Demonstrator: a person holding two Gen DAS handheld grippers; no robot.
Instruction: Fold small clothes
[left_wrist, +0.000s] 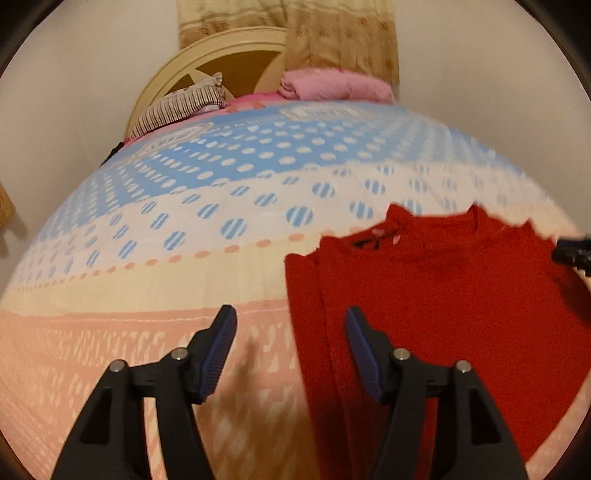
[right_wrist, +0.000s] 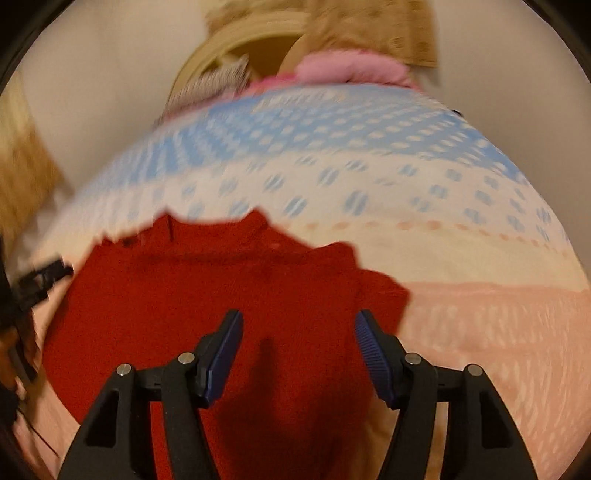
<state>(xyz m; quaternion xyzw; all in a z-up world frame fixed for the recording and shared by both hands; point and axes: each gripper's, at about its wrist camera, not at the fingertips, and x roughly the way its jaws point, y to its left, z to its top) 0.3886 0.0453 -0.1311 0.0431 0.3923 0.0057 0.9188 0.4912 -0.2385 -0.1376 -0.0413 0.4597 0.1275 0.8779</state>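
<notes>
A small red knitted top (left_wrist: 436, 295) lies flat on the bed, neck end away from me, with its left side folded inward. My left gripper (left_wrist: 291, 325) is open and empty, hovering over the top's left edge. In the right wrist view the red top (right_wrist: 221, 295) fills the lower middle, its right sleeve bunched near the right finger. My right gripper (right_wrist: 299, 328) is open and empty above the top's right part. The right gripper's tip (left_wrist: 572, 251) shows at the right edge of the left wrist view, and the left gripper (right_wrist: 40, 280) at the left edge of the right wrist view.
The bed has a patterned sheet (left_wrist: 184, 258) in blue, white and peach bands. At the far end are a striped pillow (left_wrist: 184, 107), a folded pink blanket (left_wrist: 336, 86) and a curved wooden headboard (left_wrist: 221, 51). A curtain (left_wrist: 332, 33) hangs behind.
</notes>
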